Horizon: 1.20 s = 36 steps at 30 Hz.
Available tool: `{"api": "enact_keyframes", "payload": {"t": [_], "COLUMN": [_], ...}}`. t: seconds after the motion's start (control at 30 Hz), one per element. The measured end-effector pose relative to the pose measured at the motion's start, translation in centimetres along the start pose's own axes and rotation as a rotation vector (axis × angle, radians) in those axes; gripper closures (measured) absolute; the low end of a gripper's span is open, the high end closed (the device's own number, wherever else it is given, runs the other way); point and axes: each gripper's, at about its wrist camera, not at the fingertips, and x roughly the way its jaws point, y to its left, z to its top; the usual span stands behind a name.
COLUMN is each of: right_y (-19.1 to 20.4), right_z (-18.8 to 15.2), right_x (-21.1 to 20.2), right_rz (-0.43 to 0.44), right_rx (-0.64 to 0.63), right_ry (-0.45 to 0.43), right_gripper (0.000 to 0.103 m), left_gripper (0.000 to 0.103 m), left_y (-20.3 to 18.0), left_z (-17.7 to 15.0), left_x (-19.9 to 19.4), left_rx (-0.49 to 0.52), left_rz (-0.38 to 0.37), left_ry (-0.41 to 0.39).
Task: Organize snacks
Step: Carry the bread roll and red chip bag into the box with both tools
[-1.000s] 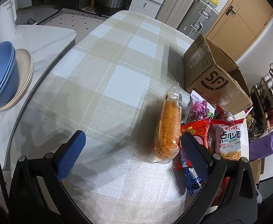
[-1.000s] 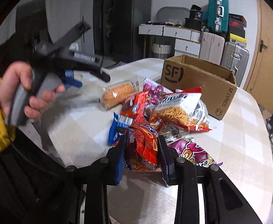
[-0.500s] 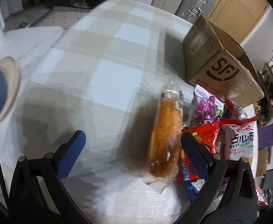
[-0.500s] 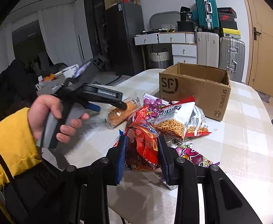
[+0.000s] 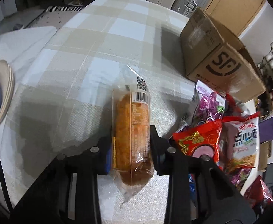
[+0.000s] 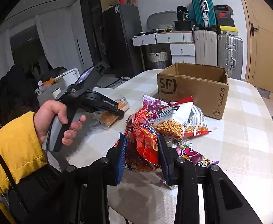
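Since the earlier frame, the left gripper (image 5: 130,149) has gone from wide open beside the bread packet (image 5: 131,130) to clamped on its near end; the packet lies lengthwise between the fingers. Right gripper (image 6: 142,154) is closed on a crinkled red foil snack bag (image 6: 144,145), above the snack pile (image 6: 173,119). Bread packet: clear film, orange label, barcode. Surface: beige checked tablecloth (image 5: 103,43). An open cardboard box (image 6: 194,87) stands behind the pile; suitcases (image 6: 218,50) line the wall.
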Motion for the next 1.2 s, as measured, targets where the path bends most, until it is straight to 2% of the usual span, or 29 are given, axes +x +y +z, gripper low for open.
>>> {"api": "enact_keyframes", "payload": {"t": [0.1,0.4,0.6,0.7,0.8,0.9,1.07,1.2], "right_y": [-0.6,-1.6,-2.4,-2.9,-3.8,-4.9,-6.6,-8.5], "right_z": [0.1,0.5,1.3,2.2,3.4,5.1,8.8,11.6], "right_x": [0.0,-0.7,-1.8,-2.5,-3.1,-3.2,-3.2,-2.0], "right_rz": [-0.003,0.000,0.023,0.037,0.051,0.059,0.063,0.073], "right_rx": [0.033,0.089,0.156,0.189,0.226,0.256,0.274,0.317], "right_ry": [-0.003,-0.037,-0.080,-0.107,-0.131,-0.149,-0.182,-0.176], "right_gripper": [0.071,0.071,0.071,0.071,0.071,0.071,0.071,0.071], "left_gripper": [0.076,0.077,0.077,0.077,0.077,0.077,0.077,0.077], "left_y": [0.6,1.4,-0.2,-1.5,-3.1,-4.7,-7.9,-10.9], "left_z": [0.0,-0.8,-1.3,-1.3,-0.5,0.6,3.9,6.6], "left_x": [-0.6,-3.5,-6.5,-8.1,-9.5,-10.4,-11.6,-11.6], "left_rx": [-0.010,-0.007,0.044,0.063,0.086,0.113,0.173,0.214], "left_rz": [-0.043,-0.087,-0.133,-0.183,-0.228,-0.237,-0.261,-0.284], "left_ry": [-0.011,-0.071,-0.126,-0.144,-0.151,-0.156,-0.151,-0.129]}}
